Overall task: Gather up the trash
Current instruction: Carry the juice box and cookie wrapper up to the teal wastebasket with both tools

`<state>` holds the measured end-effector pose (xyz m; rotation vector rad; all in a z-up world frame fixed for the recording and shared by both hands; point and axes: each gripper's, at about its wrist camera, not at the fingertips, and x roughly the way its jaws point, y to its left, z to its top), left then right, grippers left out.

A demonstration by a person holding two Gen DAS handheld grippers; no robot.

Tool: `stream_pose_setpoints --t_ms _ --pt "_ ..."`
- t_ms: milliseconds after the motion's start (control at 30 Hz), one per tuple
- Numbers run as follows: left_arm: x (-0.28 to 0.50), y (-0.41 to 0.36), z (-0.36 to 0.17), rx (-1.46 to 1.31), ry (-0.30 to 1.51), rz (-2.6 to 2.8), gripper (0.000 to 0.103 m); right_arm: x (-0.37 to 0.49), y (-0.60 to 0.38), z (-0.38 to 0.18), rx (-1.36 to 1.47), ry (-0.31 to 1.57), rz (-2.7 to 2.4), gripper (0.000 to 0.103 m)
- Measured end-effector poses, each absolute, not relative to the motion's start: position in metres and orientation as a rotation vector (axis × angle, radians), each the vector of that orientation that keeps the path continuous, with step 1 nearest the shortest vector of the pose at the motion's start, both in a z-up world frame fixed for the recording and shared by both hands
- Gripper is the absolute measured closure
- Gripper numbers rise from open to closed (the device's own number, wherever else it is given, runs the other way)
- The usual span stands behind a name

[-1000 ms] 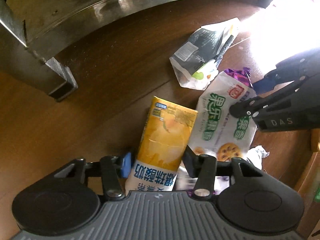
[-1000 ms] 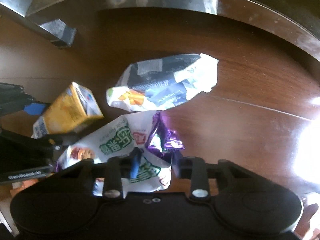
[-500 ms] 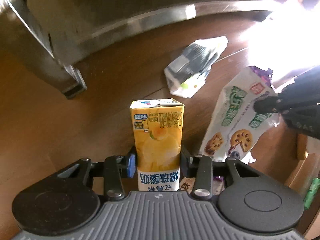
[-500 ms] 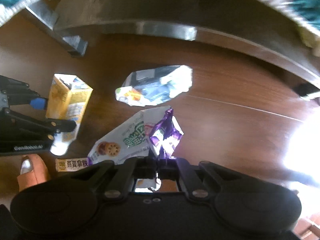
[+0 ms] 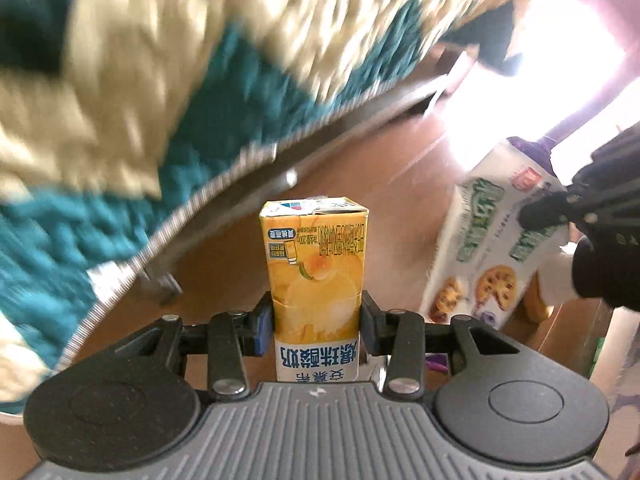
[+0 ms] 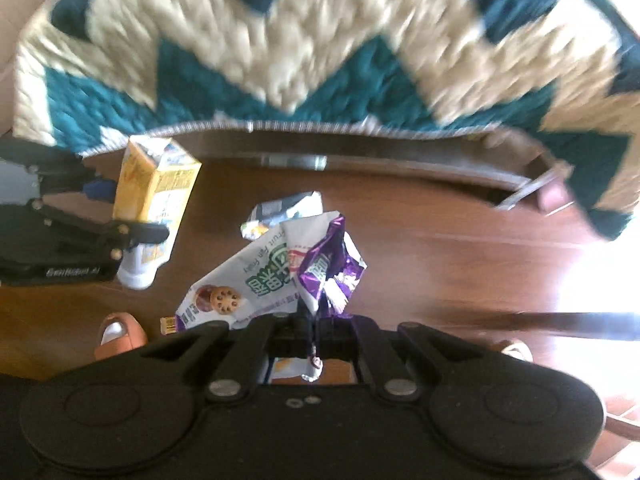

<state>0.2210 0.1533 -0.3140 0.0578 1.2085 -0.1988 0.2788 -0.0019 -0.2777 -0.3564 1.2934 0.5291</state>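
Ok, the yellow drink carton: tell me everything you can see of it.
The yellow drink carton is a slim paperboard box, yellow with fruit artwork and a white band of blue Chinese lettering nearest the camera. The left gripper is shut on it, one pad on each narrow side. Its far end looks creased and opened. In the right wrist view it hangs tilted, clear of the wooden floor, beside the cookie wrapper.

The patterned cushion (image 6: 320, 40) is motion-blurred; the grey wrapper (image 6: 280, 212) lies half hidden behind the cookie bag (image 6: 256, 280)

Yellow drink carton (image 5: 316, 276), frame centre: upside-down "爆珠酸奶". Cookie wrapper (image 6: 256, 280), centre: "Fruit Fan Fairy".
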Motion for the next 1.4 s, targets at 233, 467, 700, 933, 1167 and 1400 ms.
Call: stream_pose_setpoints --t_ms 233,467,700,933,1167,1400 --pt "0.217 0.115 -0.215 0.079 1.066 -0.151 0.062 0.264 -0.04 -0.17 -0.335 1.159 0.508 0.103" --pt "0.201 0.073 -0.122 0.068 0.931 -0.096 0.062 0.236 -0.091 -0.079 -0.291 1.02 0.474 0.103" --pt "0.19 0.021 -0.046 0.089 0.836 -0.085 0.062 0.217 -0.142 -0.006 -0.312 0.863 0.421 0.103" --pt "0.191 -0.045 0.021 0.105 0.757 -0.123 0.062 0.209 -0.201 0.06 -0.265 0.738 0.388 0.103" --pt "0.205 -0.11 0.095 0.107 0.643 -0.208 0.062 0.21 -0.263 0.111 -0.209 0.646 0.326 0.103" --pt "0.224 -0.177 0.167 0.093 0.53 -0.297 0.062 0.222 -0.331 0.164 -0.136 0.554 0.225 0.103"
